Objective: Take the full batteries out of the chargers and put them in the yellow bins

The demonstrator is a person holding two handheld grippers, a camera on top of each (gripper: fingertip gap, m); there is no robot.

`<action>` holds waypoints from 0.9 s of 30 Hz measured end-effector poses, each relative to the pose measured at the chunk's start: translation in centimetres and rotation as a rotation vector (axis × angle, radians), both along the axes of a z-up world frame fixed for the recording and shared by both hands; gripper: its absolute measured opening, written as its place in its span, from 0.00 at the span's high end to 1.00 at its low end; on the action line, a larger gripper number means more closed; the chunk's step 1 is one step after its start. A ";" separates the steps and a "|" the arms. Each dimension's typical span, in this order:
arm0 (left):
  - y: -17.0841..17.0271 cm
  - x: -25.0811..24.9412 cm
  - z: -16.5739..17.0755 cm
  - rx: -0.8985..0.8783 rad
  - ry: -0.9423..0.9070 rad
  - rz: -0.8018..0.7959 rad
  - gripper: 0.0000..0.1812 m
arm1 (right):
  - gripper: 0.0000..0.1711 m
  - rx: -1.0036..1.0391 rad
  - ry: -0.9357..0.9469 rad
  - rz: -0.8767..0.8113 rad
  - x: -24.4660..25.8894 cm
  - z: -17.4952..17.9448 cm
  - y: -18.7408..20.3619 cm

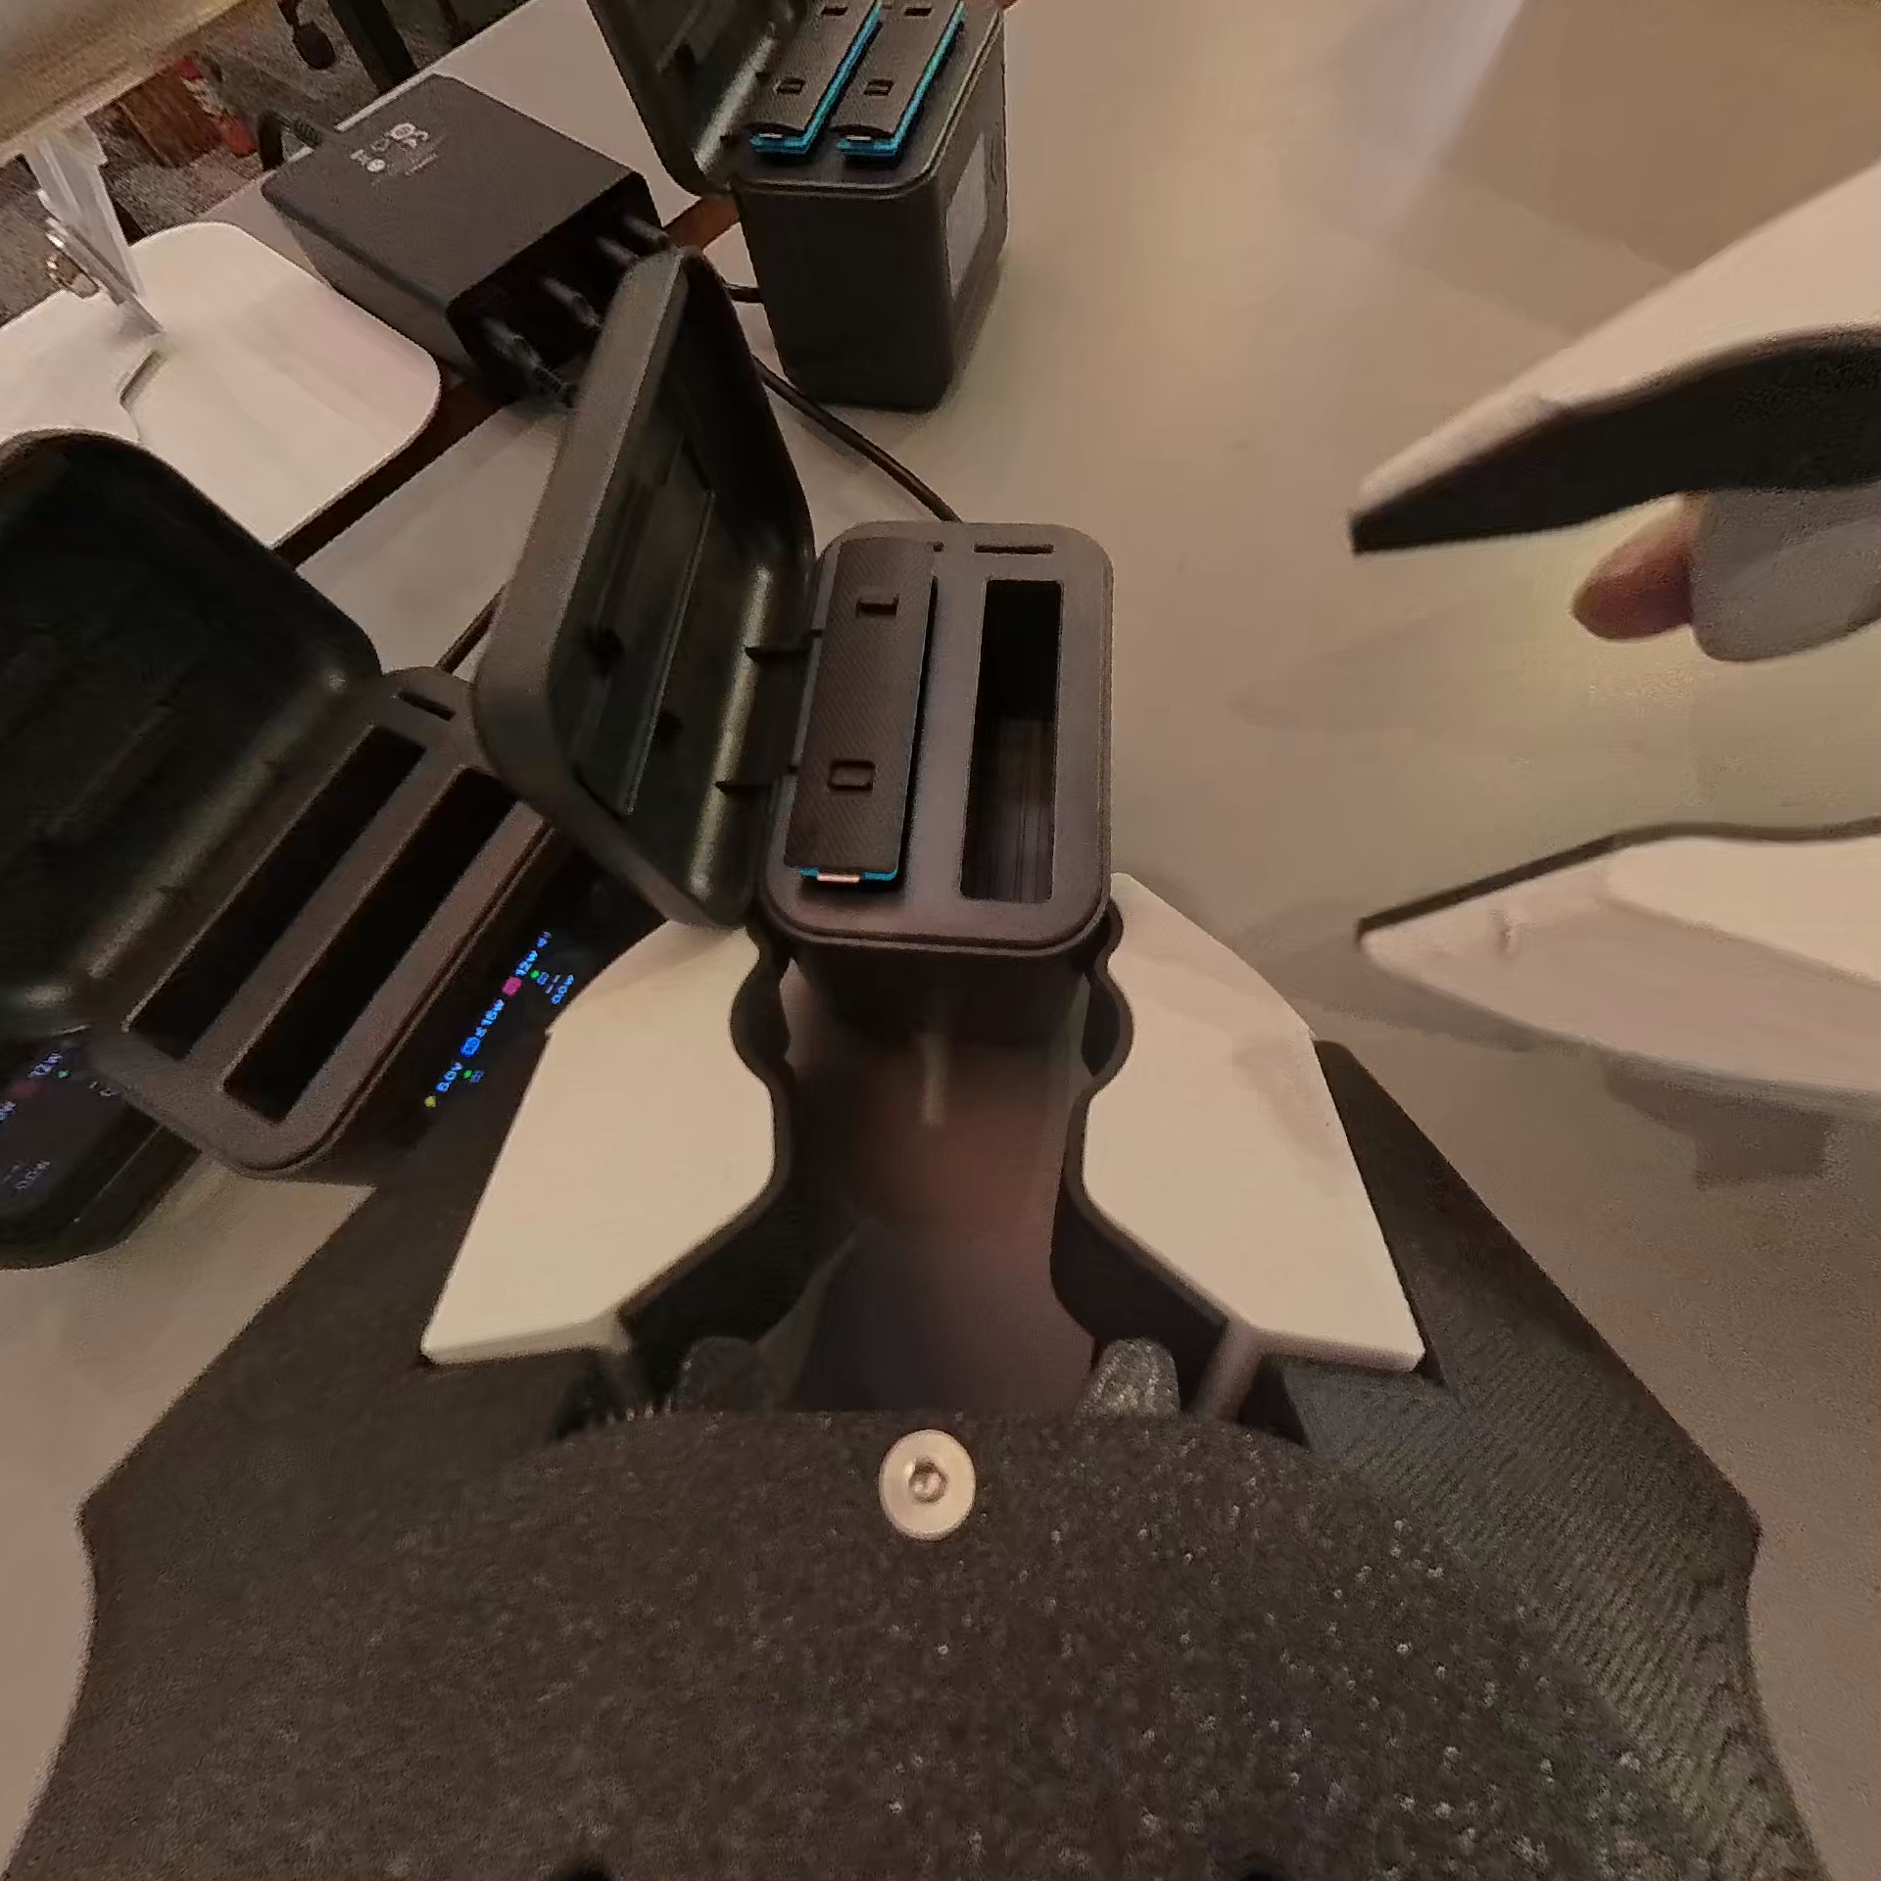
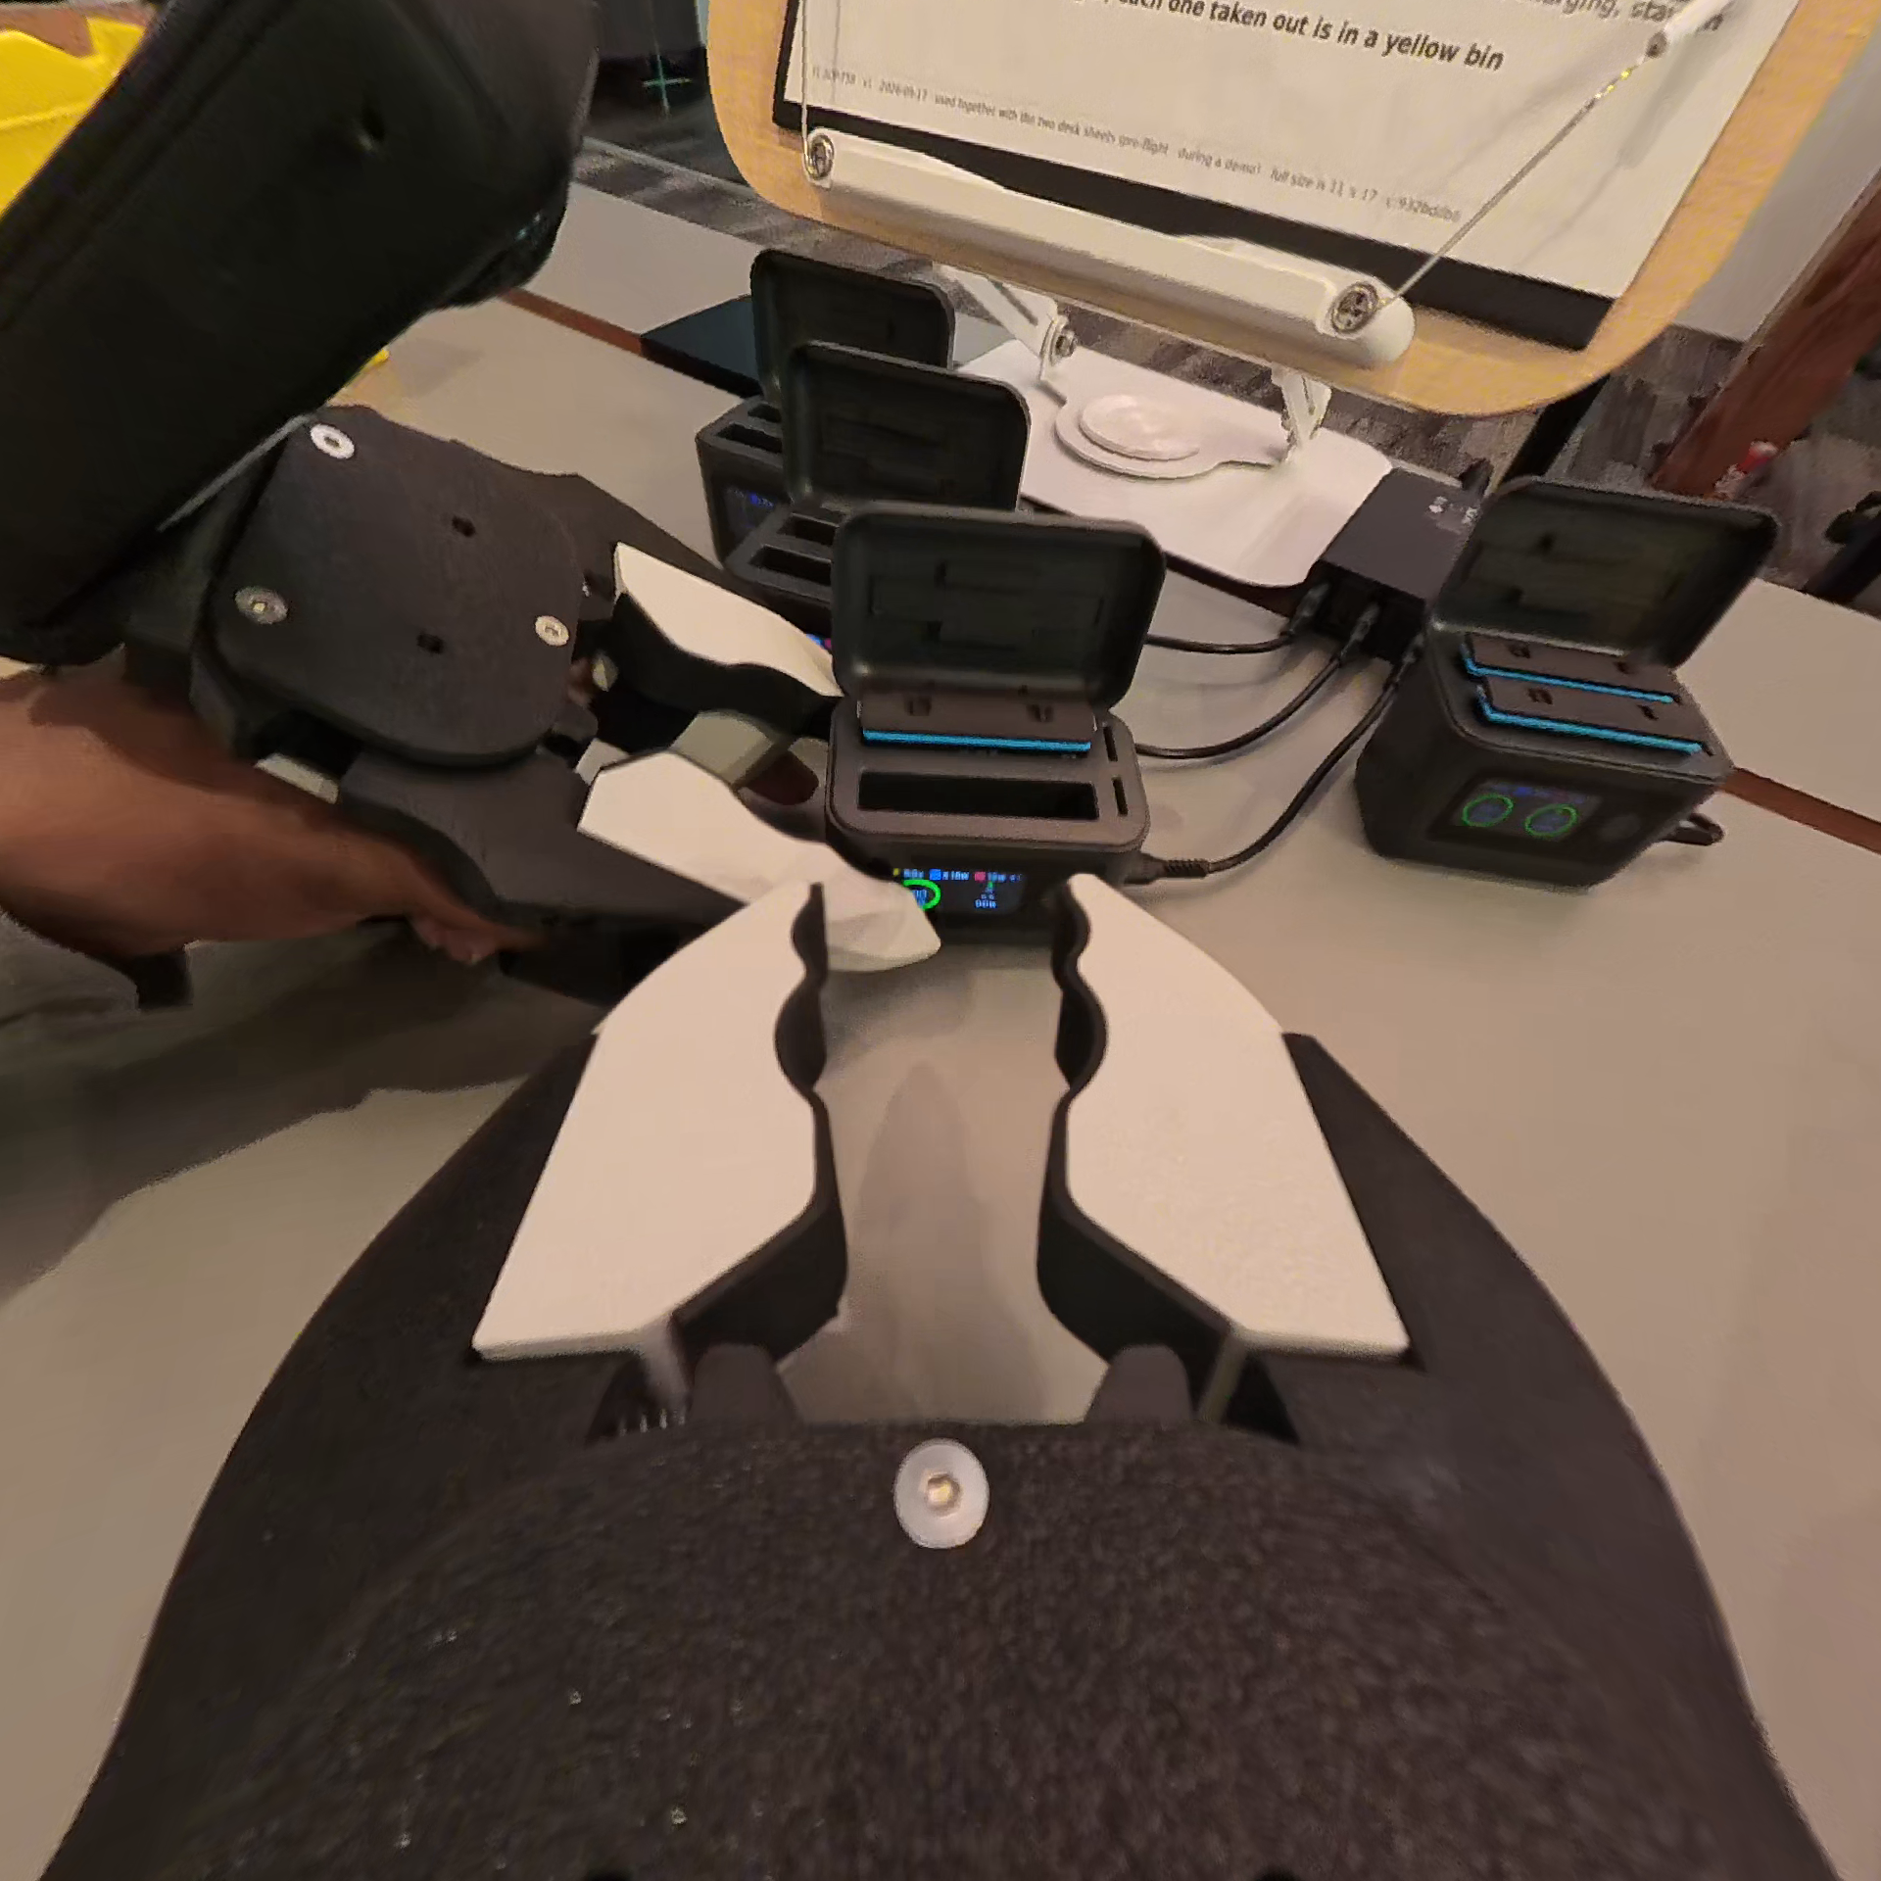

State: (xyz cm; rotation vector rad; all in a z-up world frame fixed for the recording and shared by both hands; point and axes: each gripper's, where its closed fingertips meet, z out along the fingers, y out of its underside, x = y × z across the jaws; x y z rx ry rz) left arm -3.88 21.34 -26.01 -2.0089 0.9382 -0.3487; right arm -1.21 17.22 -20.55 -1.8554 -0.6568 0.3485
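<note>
A black charger (image 1: 947, 733) stands on the grey table with its lid open. One blue-edged battery (image 1: 865, 713) sits in its left slot and the other slot is empty. My left gripper (image 1: 931, 962) is shut on the charger's body, one finger on each side. In the right wrist view the same charger (image 2: 982, 804) faces me with its screen lit, the battery (image 2: 977, 728) in the back slot. My right gripper (image 2: 942, 916) is open and empty just in front of it. A yellow bin (image 2: 51, 92) shows at the far top left.
A second charger (image 2: 1557, 713) at the right holds two batteries, and its screen shows green rings. Two empty open chargers (image 2: 814, 489) stand behind. A black power hub (image 2: 1394, 550) with cables and a sign stand (image 2: 1221, 305) are at the back. An empty charger (image 1: 305, 896) sits left. My right fingertips sit around 8 cm from my left ones.
</note>
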 end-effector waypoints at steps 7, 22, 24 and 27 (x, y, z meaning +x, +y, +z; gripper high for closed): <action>-0.1 0.0 -0.1 0.008 0.010 -0.001 0.69 | 0.57 -0.029 -0.003 0.023 -1.9 0.1 2.0; -0.1 -0.1 -0.1 0.020 0.025 -0.001 0.69 | 0.59 -0.106 -0.052 0.048 -3.1 -1.0 4.6; -0.1 -0.1 -0.2 0.020 0.025 0.000 0.69 | 0.61 -0.116 -0.065 0.054 -3.1 -1.2 4.9; -0.1 -0.3 -0.2 0.014 0.021 0.005 0.69 | 0.62 -0.147 -0.068 0.062 -3.3 -1.5 5.4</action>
